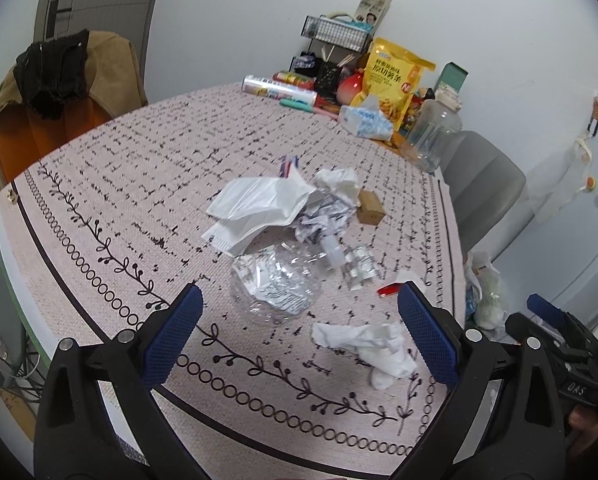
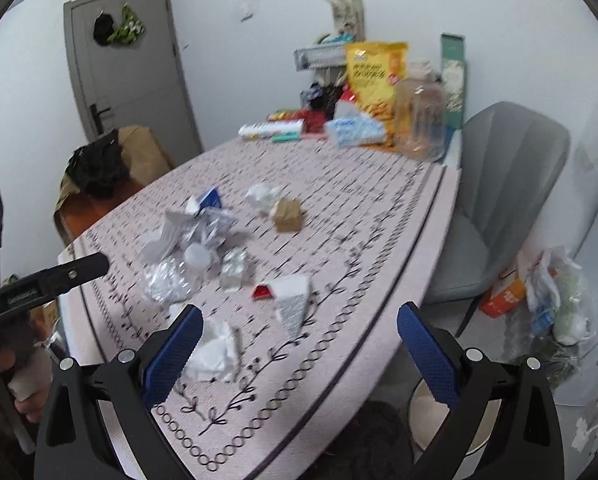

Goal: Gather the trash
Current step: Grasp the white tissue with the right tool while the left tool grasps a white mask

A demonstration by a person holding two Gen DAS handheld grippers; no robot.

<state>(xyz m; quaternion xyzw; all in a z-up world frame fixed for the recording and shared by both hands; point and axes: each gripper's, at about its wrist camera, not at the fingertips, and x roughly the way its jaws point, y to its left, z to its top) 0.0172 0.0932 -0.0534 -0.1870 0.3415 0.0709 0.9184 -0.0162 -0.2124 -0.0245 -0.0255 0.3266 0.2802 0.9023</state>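
Blue-padded fingers of the left gripper (image 1: 299,336) stand wide apart at the bottom of the left wrist view, released and grasping nothing. A crumpled white tissue (image 1: 369,348) lies on the tablecloth (image 1: 99,200) between the jaws, nearer the right-hand pad, not touching either. Just beyond the fingertips sits a crushed clear plastic bottle (image 1: 279,276), centred in the gap, with a small foil wrapper (image 1: 359,266) and a red scrap (image 1: 388,289) to its right. Further up the frame lies a heap of white plastic bag (image 1: 259,204) and crumpled paper (image 1: 327,216), with a small brown box (image 1: 370,206) at its right side. Bare cloth is open to the left of the heap as far as the table's curved edge.

In the right wrist view the right gripper (image 2: 299,344) is likewise released and empty, its jaws straddling the table's near right edge (image 2: 379,312): the left pad is over the cloth, the right pad over the floor. The tissue (image 2: 215,352) lies just inside the left pad. A white-and-grey wrapper (image 2: 295,300) lies near centre frame, short of the edge. A bin rim (image 2: 423,408) shows under the right pad at lower right. A grey chair (image 2: 499,208) stands against the table's right side, and bagged clutter (image 2: 555,304) lies on the floor beyond it. Groceries, including a yellow snack bag (image 2: 375,76), crowd the far end of the table
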